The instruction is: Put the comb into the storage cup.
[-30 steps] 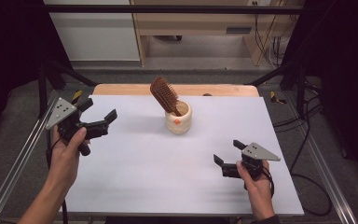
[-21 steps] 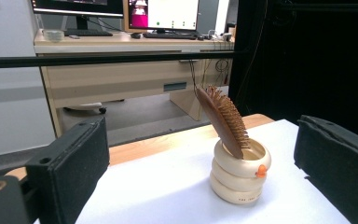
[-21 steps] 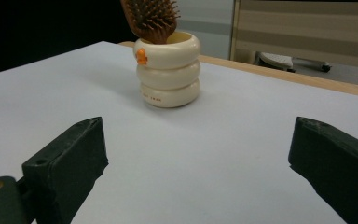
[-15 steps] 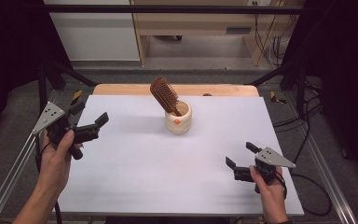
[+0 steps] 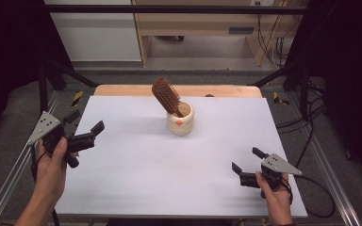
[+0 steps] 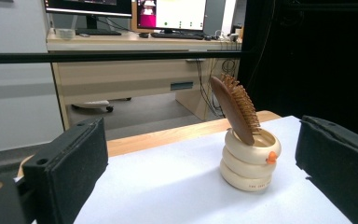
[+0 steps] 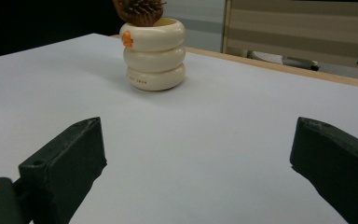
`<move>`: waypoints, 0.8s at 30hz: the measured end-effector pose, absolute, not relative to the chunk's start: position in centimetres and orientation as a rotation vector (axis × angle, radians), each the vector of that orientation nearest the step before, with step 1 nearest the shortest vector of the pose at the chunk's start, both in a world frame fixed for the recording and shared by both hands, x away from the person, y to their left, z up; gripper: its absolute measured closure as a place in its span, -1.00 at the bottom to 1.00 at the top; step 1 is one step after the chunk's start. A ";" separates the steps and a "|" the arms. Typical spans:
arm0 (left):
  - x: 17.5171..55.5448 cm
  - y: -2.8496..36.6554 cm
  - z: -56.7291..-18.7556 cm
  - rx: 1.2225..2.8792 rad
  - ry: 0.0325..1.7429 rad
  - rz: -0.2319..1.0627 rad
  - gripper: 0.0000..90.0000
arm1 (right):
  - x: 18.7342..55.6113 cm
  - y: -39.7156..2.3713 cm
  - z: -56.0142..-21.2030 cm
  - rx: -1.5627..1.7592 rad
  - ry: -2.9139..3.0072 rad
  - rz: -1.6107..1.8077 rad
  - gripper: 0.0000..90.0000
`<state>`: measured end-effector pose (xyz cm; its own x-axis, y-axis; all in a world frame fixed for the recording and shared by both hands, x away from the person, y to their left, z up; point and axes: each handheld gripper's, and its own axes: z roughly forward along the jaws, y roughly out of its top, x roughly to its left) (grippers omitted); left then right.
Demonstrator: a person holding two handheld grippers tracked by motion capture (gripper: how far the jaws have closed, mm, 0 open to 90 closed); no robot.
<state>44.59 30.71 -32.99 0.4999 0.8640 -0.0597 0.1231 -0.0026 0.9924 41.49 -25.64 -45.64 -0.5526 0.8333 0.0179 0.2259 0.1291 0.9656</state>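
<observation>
Hairbrush (image 5: 166, 96) stood handle-down in the cream ringed cup (image 5: 180, 120), head up and tilted toward the left edge of the surface (image 5: 169, 174). Cup sat upright on the white surface, near the far edge, about midway between the left and right edges. Small orange mark on the cup wall faced the near edge.

Left tool (image 5: 86, 129) was held at the left edge, roughly halfway along it, lifted off the surface, jaws spread wide with nothing between them. Cup and brush lay well apart from it, toward the far right of its jaws. In the left gripper view the cup (image 6: 251, 161) and brush (image 6: 235, 108) sat between the two jaws but far beyond them, closer to the right-hand jaw.

Right tool (image 5: 248, 163) was held low near the near right corner, jaws released and empty. Cup lay well apart from it, toward the far edge and to the left. In the right gripper view the cup (image 7: 154, 53) sat far ahead, closer to the left-hand jaw's side; the brush bristles (image 7: 139, 10) were cut by the top of the frame.

Neither tool touched the cup or brush.

A light wooden board (image 5: 122, 90) edged the surface along its far side.
</observation>
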 end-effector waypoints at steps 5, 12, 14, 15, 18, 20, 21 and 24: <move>44.1 31.4 -33.3 1.463 0.912 0.732 -0.95 | 41.5 -25.6 -45.7 1.006 1.873 1.447 -0.92; 43.5 32.4 -33.6 1.448 0.911 0.744 -0.95 | 41.4 -25.7 -45.7 1.005 1.870 1.454 -0.92; 43.3 32.5 -33.8 1.445 0.911 0.745 -0.95 | 41.4 -25.7 -45.8 1.006 1.872 1.454 -0.92; 43.2 32.6 -33.9 1.444 0.911 0.746 -0.95 | 41.4 -25.7 -45.8 1.006 1.872 1.456 -0.92; 43.0 32.7 -34.2 1.452 0.907 0.743 -0.95 | 41.4 -25.7 -45.8 1.004 1.872 1.457 -0.92; 42.9 32.8 -34.5 1.451 0.909 0.740 -0.95 | 41.4 -25.7 -45.7 1.002 1.871 1.459 -0.92; 42.8 32.9 -34.6 1.446 0.912 0.737 -0.95 | 41.4 -25.7 -45.7 1.002 1.872 1.459 -0.92; 42.6 33.0 -35.0 1.449 0.914 0.742 -0.95 | 41.4 -25.7 -45.8 0.999 1.876 1.461 -0.92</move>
<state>42.61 32.96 -35.04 0.4864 0.8709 -0.0698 0.1103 0.0181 0.9937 41.43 -25.70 -45.78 -0.5687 0.8224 0.0169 0.2178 0.1307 0.9672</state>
